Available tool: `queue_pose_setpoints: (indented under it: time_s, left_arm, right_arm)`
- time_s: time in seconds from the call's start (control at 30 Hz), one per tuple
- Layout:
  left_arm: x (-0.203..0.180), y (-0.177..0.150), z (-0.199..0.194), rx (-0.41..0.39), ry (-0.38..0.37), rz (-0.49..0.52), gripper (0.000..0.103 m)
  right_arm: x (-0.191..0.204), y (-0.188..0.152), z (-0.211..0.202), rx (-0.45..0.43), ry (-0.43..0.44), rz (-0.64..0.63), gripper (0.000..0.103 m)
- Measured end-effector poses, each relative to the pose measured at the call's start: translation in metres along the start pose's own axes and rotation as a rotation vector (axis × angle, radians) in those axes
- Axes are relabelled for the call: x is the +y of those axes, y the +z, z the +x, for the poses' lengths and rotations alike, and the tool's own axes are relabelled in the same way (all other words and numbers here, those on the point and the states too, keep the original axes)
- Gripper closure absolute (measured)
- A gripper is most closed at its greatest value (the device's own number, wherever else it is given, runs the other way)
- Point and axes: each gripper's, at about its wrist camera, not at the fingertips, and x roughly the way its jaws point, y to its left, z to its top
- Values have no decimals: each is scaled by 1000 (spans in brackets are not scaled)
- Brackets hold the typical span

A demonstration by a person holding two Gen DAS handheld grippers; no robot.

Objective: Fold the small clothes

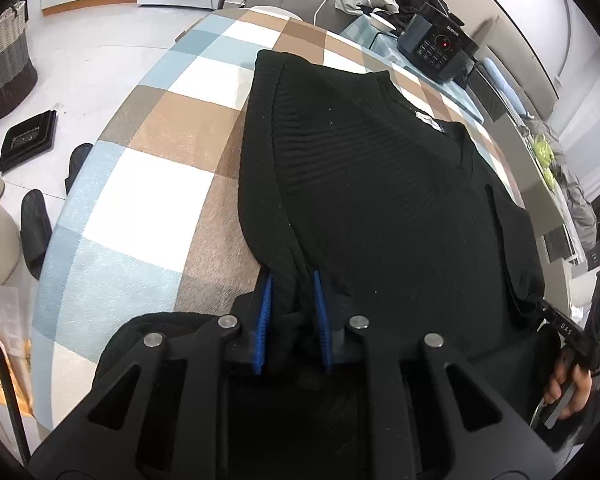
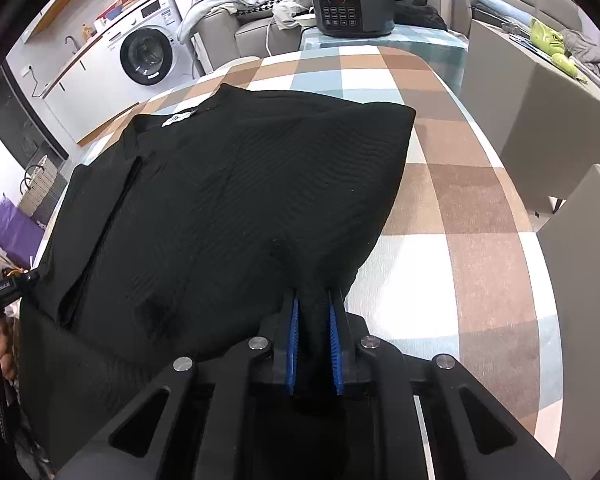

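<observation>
Black ribbed knit top lies spread flat on the table, which wears a checked cloth of blue, brown and white. Left tool is clamped on a bunched near corner of the top, blue pads pressing the fabric. Right tool likewise pinches the other near corner. Black cooker stands at the far end.

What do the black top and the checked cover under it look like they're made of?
Black top: looks like a matte ribbed knit, with fine ridges across it. Checked cover: seems a soft, faintly fuzzy fabric or foam mat; which one is unclear.
</observation>
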Motion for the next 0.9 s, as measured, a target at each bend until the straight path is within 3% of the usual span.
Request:
queue_pose_setpoints:
  time_s: [0.53,0.9]
  left_arm:
    - [-40,49,41,13,-17,6,87]
    - [-62,76,65,24,-28,27,87]
  right_arm:
    - [-4,43,20,-8,-54,68,90]
    - [-8,42,19,-26,-70,103,90]
